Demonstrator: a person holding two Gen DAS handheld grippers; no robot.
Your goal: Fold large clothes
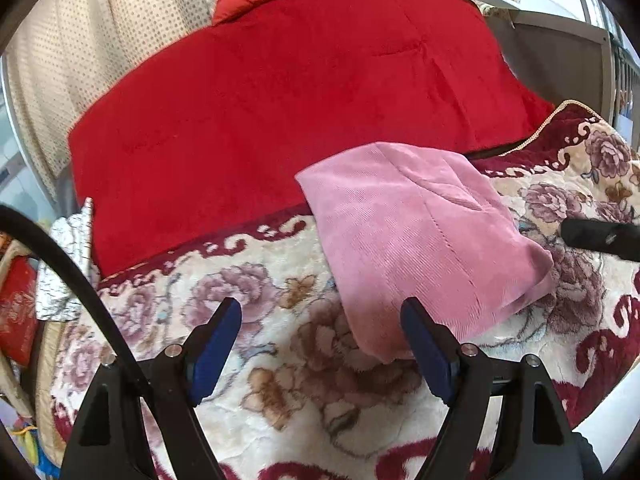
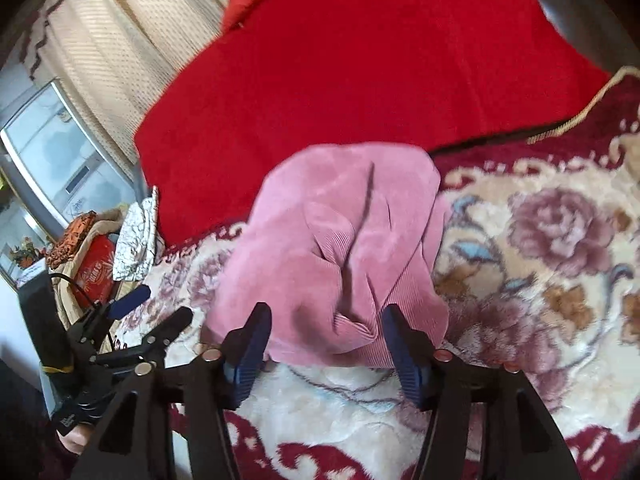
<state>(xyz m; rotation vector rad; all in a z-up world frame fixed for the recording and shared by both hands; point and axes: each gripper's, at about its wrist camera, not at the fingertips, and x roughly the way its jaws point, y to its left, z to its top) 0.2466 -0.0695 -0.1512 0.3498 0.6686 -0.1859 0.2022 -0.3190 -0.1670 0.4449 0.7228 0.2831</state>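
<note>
so on the far left of my left view a crinkly silver wrapper (image 1: 66,268) pokes out at the bed's edge, next to the big red quilt (image 1: 280,112). my left tongs (image 1: 320,344) are spread wide with nothing in them, just the flowery blanket (image 1: 280,380) showing between the blue pads. a bit to the right, the pink corduroy garment (image 1: 420,240) lies on that blanket, its far edge up against the red quilt. from here it looks like a neat flat packet with straight sides, so i think most of the folding is done. at the right edge a black tip (image 1: 600,238) pokes in, likely my other tongs.

my right view tells more. on its left i see my left tongs (image 2: 156,312) from the side, and a red tin (image 2: 94,276) with clutter beyond. in the middle the pink garment (image 2: 332,248) looks lumpier, with deep creases and a loose rolled edge near me. my right tongs (image 2: 324,336) are let go too, pads on either side of that edge but not pinching it. so i think it needs smoothing or one more fold.
</note>
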